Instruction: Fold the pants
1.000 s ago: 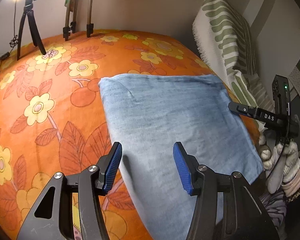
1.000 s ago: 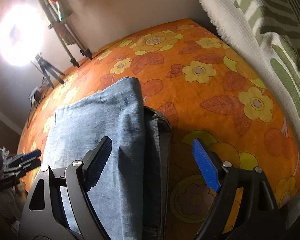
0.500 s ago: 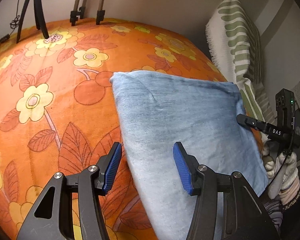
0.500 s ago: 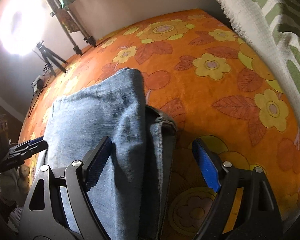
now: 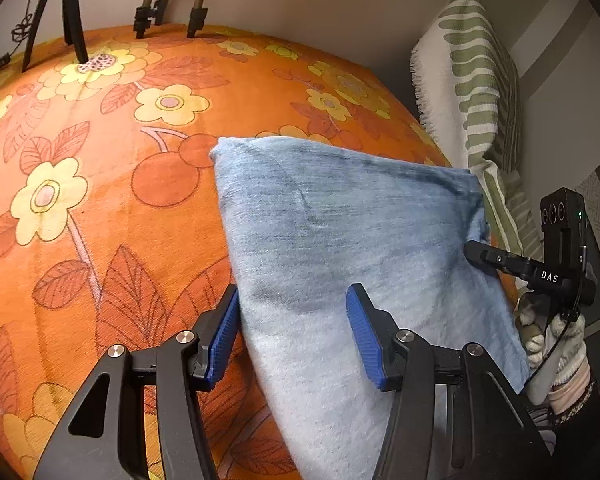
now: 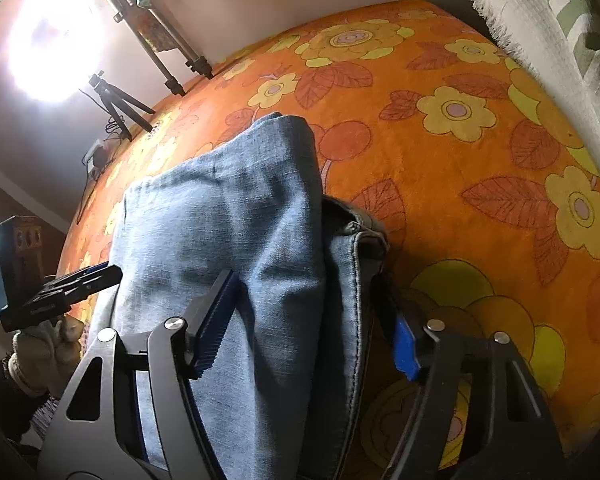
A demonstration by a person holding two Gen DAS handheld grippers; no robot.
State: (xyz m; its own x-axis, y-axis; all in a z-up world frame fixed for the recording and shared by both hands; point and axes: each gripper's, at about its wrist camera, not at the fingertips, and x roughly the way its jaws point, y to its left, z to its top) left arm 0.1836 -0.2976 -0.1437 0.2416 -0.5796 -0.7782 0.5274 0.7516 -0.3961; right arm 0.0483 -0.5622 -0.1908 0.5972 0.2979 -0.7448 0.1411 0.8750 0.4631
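Pants (image 5: 352, 248), folded light denim, lie between the spread blue fingers (image 5: 224, 336) of the left gripper (image 5: 292, 332), which straddles their left edge. The right gripper (image 6: 312, 320) is likewise open over the waistband side, grasping nothing. They rest on an orange flowered bedspread (image 5: 100, 200); a green-striped pillow (image 5: 476, 92) stands far right.

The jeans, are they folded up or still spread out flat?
Folded. The jeans lie as a compact block on the orange blanket, and the right wrist view shows a top layer lapped over a seamed layer beneath.
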